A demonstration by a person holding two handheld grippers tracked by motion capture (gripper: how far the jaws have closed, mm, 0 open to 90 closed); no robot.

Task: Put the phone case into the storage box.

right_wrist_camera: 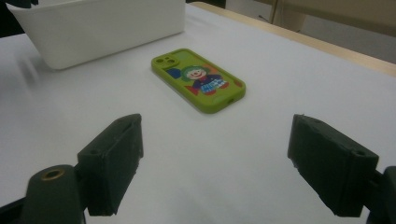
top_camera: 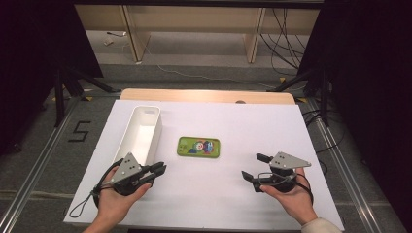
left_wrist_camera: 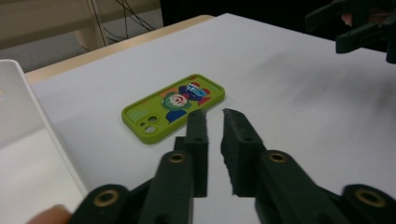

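The phone case (top_camera: pixel 198 146) lies flat at the table's centre, with the white tray (top_camera: pixel 142 130) at its nine o'clock. At its seven o'clock the left gripper (top_camera: pixel 160 169) has its jaws nearly together on nothing; at four o'clock the right gripper (top_camera: pixel 254 166) gapes wide, empty.

On the table there is one green phone case (top_camera: pixel 198 146), and it carries one clown picture on its back. In the left gripper view the case (left_wrist_camera: pixel 173 107) shows two round camera holes in its corner. There is one long white plastic bin (top_camera: pixel 141 132) beside it. One white sheet (top_camera: pixel 218 194) covers the wooden table. The person holds two grippers, one in each hand: the left gripper (top_camera: pixel 161 169) and the right gripper (top_camera: pixel 252 166). Each gripper has two black jaws and one grey three-cornered plate on top.
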